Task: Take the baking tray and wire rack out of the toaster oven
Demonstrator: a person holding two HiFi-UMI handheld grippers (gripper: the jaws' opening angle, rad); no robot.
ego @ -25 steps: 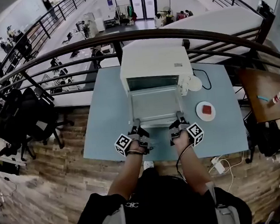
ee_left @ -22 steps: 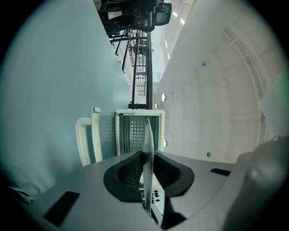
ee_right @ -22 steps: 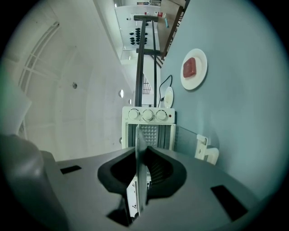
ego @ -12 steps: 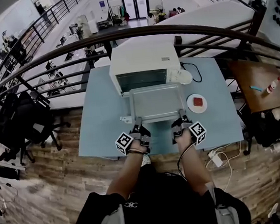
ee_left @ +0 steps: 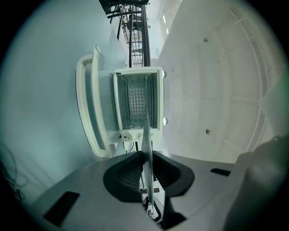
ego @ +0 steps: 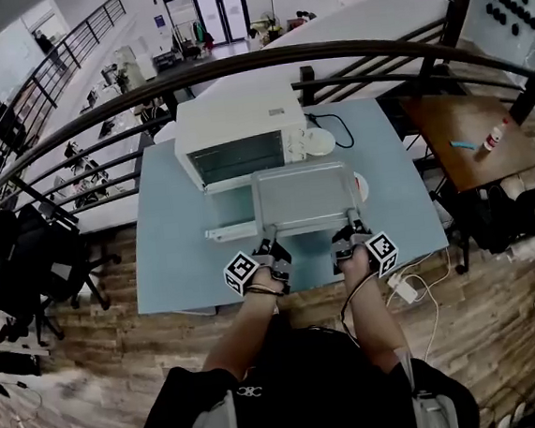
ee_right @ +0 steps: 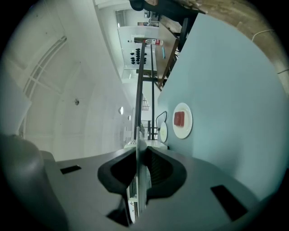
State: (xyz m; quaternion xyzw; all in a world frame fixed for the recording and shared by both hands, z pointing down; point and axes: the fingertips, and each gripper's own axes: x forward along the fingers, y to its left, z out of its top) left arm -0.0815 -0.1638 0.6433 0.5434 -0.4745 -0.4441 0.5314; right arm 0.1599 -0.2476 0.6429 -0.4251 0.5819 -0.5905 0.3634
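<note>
A flat grey baking tray [ego: 306, 198] hangs level in front of the white toaster oven [ego: 241, 131], over its lowered door [ego: 236, 230]. My left gripper [ego: 271, 247] is shut on the tray's near left edge, and my right gripper [ego: 352, 236] is shut on its near right edge. In the left gripper view the tray [ee_left: 146, 135] runs edge-on between the pads, with the open oven [ee_left: 137, 101] beyond it and a grid pattern inside. The right gripper view shows the tray edge [ee_right: 138, 171] pinched the same way.
A white plate [ee_right: 182, 120] with a red piece stands on the blue table [ego: 173, 255] right of the tray, partly hidden in the head view. A round white object [ego: 318, 141] and a cable lie beside the oven. A railing runs behind, with a wooden side table [ego: 462, 133] to the right.
Both grippers have drawn the tray out of the oven toward the person. It now hangs over the lowered door, outside the oven.
</note>
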